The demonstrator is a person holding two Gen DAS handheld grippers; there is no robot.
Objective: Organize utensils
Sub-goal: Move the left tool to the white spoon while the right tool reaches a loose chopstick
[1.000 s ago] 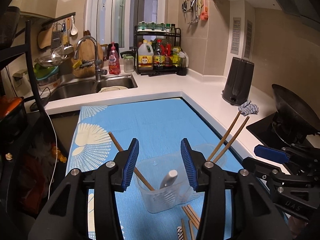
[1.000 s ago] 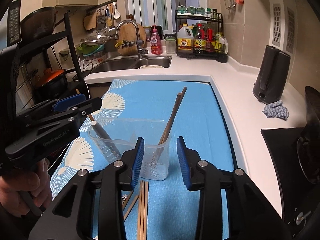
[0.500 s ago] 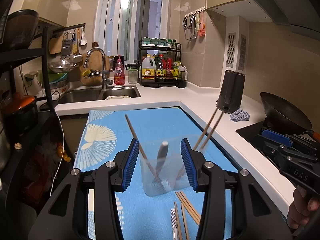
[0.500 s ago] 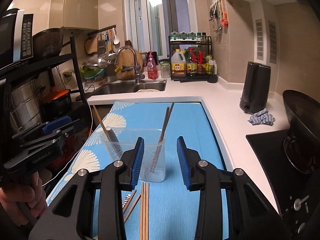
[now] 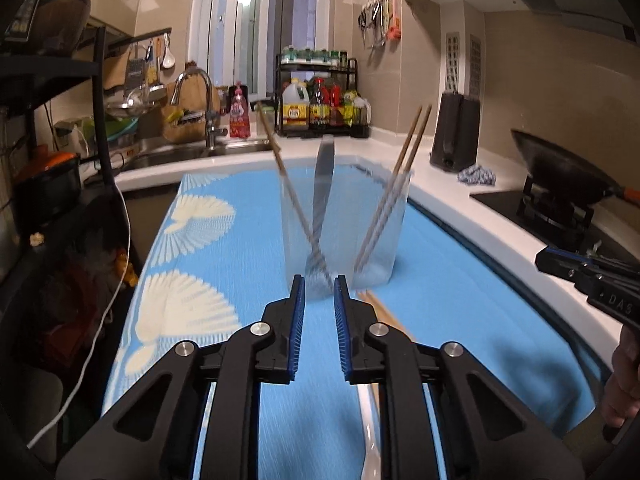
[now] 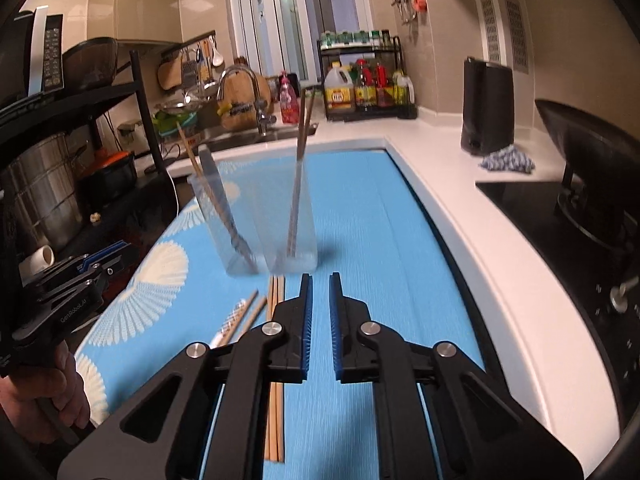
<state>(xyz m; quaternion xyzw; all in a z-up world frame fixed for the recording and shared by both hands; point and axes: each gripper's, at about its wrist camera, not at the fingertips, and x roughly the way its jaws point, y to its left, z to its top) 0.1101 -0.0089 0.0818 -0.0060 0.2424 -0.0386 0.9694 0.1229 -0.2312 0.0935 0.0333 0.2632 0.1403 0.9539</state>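
A clear plastic container [image 5: 344, 236] stands on the blue mat [image 5: 460, 300]. It holds a single chopstick [image 5: 280, 160], a pair of chopsticks [image 5: 404, 152] and a fork [image 5: 324, 176] with its tines down. My left gripper [image 5: 319, 284] hangs just short of the container, its jaws closing to a narrow gap with nothing between them. My right gripper [image 6: 318, 280] is shut and empty, near the container [image 6: 264, 216]. Loose chopsticks [image 6: 276, 400] lie on the mat under and left of it. A white spoon [image 5: 370, 452] lies below the left gripper.
A sink with a faucet [image 5: 200, 108] and a condiment rack [image 5: 320, 108] line the back counter. A black kettle [image 6: 486, 108] and a cloth [image 6: 506, 160] sit at the right, by the wok [image 6: 588, 160] on the stove. A black shelf with pots [image 6: 60, 184] stands left.
Both grippers have drawn back from the container and sunk lower toward the mat. Their jaws have narrowed from wide apart to a thin gap. The container has stayed in place.
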